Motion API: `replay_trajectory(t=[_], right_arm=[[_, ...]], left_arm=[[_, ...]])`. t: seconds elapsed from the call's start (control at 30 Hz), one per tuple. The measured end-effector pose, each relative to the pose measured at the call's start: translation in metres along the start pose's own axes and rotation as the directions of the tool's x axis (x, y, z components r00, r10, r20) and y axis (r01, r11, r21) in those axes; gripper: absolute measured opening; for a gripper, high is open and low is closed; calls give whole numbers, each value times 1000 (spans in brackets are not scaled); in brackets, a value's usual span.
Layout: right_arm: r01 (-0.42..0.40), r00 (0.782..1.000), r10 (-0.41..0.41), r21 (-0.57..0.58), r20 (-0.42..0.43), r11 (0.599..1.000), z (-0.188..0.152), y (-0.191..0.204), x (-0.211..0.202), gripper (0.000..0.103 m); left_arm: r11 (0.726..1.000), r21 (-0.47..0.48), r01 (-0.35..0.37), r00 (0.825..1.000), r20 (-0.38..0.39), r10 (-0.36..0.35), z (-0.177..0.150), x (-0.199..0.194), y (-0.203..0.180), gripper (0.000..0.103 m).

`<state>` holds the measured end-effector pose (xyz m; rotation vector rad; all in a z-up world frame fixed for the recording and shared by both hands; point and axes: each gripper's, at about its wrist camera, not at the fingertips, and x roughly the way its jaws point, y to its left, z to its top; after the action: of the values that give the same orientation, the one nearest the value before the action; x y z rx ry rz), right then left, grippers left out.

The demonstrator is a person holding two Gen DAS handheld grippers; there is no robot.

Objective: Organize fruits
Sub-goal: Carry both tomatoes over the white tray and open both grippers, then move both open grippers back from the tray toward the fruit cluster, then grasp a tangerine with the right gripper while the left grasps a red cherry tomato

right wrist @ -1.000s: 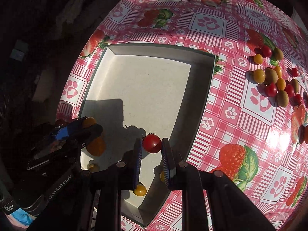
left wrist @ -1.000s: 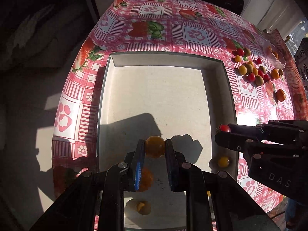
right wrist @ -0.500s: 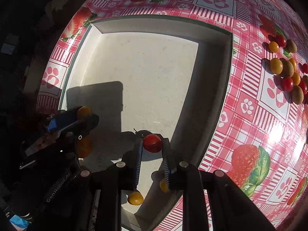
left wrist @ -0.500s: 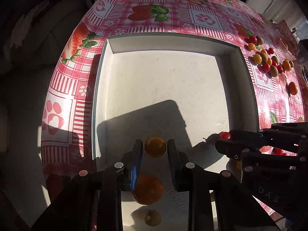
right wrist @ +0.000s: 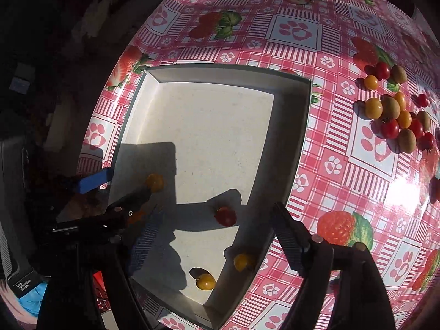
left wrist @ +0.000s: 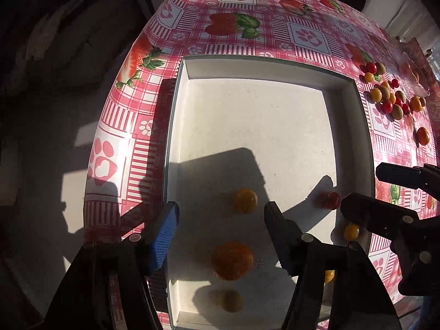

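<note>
A white tray (left wrist: 275, 63) lies on the strawberry-print tablecloth. My left gripper (left wrist: 221, 209) points straight down over its near end with its jaws opening. A yellow tomato (left wrist: 245, 200) lies free on the tray floor between them, touching neither pad. An orange fruit (left wrist: 232, 260) and another yellow one (left wrist: 232, 300) lie nearer the tray's front wall. My right gripper (right wrist: 217, 211) hangs over the tray's near right corner, jaws also opening, and a red tomato (right wrist: 226, 216) rests loose on the floor below them. In the right wrist view, the left gripper (right wrist: 123, 185) stands beside the yellow tomato (right wrist: 154, 182).
Two small yellow tomatoes (right wrist: 205, 281) (right wrist: 242, 261) sit by the tray's near right wall. A heap of several red, yellow and green fruits (right wrist: 396, 118) lies on the cloth to the right of the tray. The table's left edge (left wrist: 115, 126) drops into darkness.
Both grippers have gone from shut to open. The yellow tomato has left the left pads and the red tomato the right pads. Both now lie on the tray floor.
</note>
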<state>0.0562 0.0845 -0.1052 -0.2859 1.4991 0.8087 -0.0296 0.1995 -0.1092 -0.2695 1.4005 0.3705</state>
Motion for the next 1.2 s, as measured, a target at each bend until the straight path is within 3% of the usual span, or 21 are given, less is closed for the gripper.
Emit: replay_trajectory(t=[0.17,0.37,0.67,0.87,1.07,1.2], right_arm=[[56,998,-57,62,26,997,-18,-29,-22,83],[113,993,-119,193,19,975,-54,-91,-42,83],[190,980,-199,383,-16,904,-106,-180,-66,83],[208,977,-211,433,-41,877,-130,-208,-69,83],[201,978,-205,441,-41,874,-139,-224,-73,83],[206,976,-215,424,-27,882,-125,-239,-77,83]], left_arm=[[997,62,39,999,8,-40,-6,-10,-32,66],[980,179,89,996,9,-93,-12,-23,-89,66],[909,388,154,987,-17,-160,-26,-31,-175,66],[860,486,159,987,-86,-134,-45,-6,-220,66],[868,467,170,985,-112,-133,-46,17,-237,65],[881,441,172,984,-111,-136,-43,25,-240,65]])
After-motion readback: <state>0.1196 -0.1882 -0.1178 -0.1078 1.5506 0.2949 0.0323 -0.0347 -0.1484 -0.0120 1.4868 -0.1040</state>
